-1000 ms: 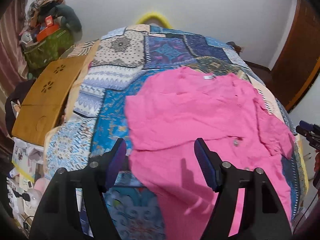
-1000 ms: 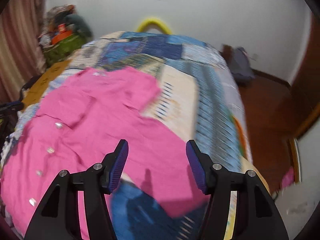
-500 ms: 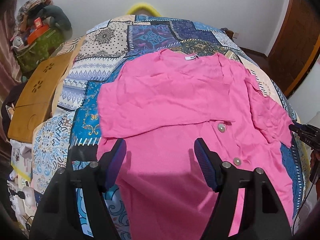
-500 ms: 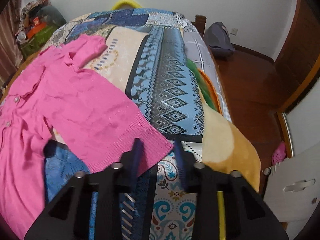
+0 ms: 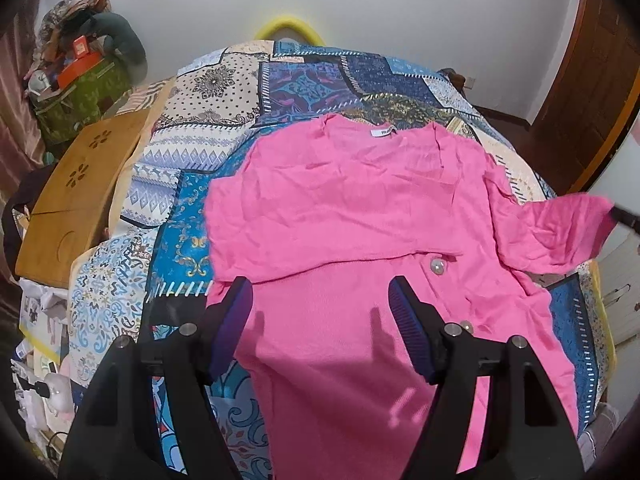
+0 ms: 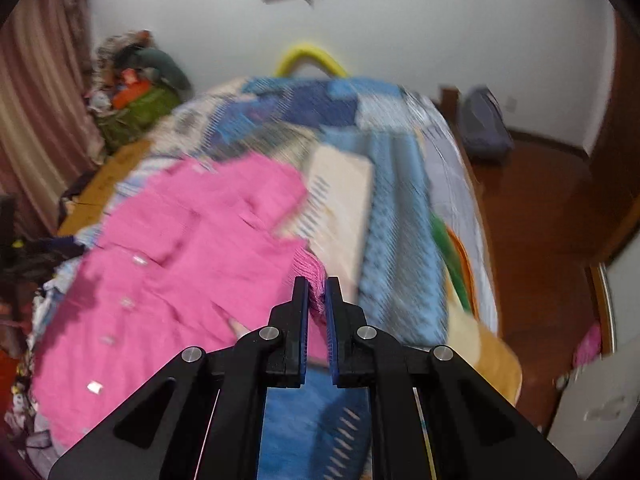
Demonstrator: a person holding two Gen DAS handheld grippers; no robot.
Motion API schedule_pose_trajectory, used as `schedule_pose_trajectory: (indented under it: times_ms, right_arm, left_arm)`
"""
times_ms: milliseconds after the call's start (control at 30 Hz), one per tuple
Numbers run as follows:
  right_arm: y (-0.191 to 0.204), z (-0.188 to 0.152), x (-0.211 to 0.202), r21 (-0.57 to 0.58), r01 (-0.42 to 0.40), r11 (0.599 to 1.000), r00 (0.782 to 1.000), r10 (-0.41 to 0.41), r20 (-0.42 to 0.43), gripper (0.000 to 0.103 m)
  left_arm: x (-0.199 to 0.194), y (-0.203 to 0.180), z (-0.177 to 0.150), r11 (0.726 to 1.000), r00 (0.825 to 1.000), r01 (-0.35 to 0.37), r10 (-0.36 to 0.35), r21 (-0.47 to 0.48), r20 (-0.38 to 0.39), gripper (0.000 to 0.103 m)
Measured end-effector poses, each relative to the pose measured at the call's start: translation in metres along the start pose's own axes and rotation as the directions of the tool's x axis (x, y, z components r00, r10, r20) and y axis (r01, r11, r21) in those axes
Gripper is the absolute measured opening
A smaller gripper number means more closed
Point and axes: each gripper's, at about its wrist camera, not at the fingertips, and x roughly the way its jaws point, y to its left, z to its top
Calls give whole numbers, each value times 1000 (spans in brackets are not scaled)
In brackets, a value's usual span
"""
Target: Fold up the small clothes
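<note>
Pink buttoned cardigan (image 5: 360,216) lies spread on the bed, one sleeve apparently lifted at its cuff.

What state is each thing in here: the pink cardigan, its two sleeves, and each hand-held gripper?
Pink cardigan: spread on the patchwork bedspread, partly folded.
Left sleeve: folded across the front.
Right sleeve: lifted by its cuff.
Left hand-held gripper: open, holding nothing.
Right hand-held gripper: shut on the cuff.

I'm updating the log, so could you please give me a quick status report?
Left tongs open over the cardigan. Right tongs shut on its sleeve cuff, sleeve lifted. Nothing in the way.
</note>
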Motion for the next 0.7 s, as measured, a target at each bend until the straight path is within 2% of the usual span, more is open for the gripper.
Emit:
schedule_pose_trajectory:
  times_ms: [133,267,433,700]
  right_arm:
    - [42,33,-13,-58,-73,996,996,75,41,7]
    - [87,59,-7,-117,-135,984,988,142,54,7]
    - [138,79,28,-182,-183,966,981,190,24,7]
    - [208,92,108,-225,-269,936,963,255,-91,7]
  left_arm:
    - [-7,8,0,1000,1000,11,-10,-18,20,70]
    - [-15,21,0,999,999,31,-29,-44,40,70]
    - [-21,41,-2,997,998,38,-34,-67,59,70]
    - [-14,76,-10,994,998,47,-42,-96,47,70]
